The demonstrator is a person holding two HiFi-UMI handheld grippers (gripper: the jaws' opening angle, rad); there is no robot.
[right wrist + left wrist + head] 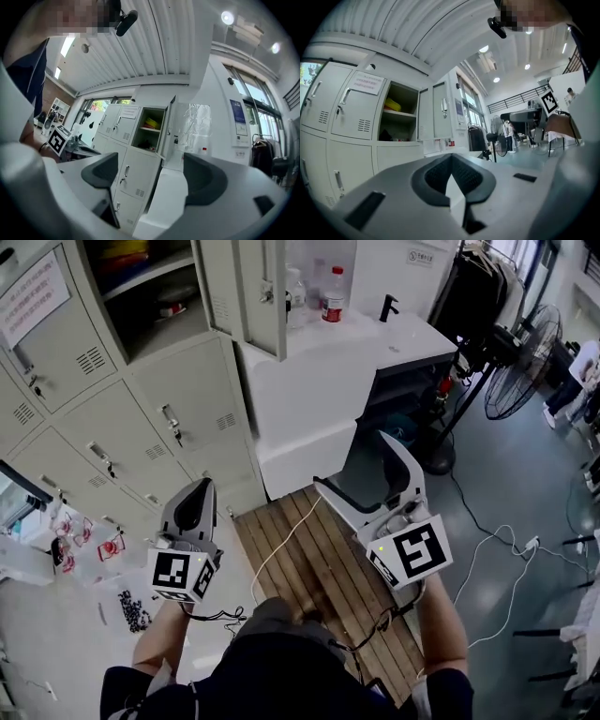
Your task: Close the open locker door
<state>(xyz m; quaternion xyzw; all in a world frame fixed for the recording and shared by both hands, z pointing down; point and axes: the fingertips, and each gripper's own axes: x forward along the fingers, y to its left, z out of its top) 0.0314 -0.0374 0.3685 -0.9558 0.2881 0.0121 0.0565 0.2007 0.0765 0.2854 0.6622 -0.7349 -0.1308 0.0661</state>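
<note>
Locker (171, 334) holds yellow things (151, 123), door (263, 292) ajar; left gripper (195, 495) jaws together, right gripper (353, 465) jaws apart, empty.

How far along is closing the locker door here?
Nothing done: the locker door stands wide open. In hand: nothing; left gripper tongs shut, right gripper tongs apart, both empty, short of the lockers. Remaining: reach the door, swing it shut.

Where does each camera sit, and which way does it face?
Head view: on the person's head, facing steeply down at lockers and floor; forearms, left tongs and right tongs show.
Left gripper view: on the left tongs, facing the open locker door past shut jaws; dark shirt above.
Right gripper view: on the right tongs, facing that door between parted jaws; shirt at left.
Shared: all three show that door.
</note>
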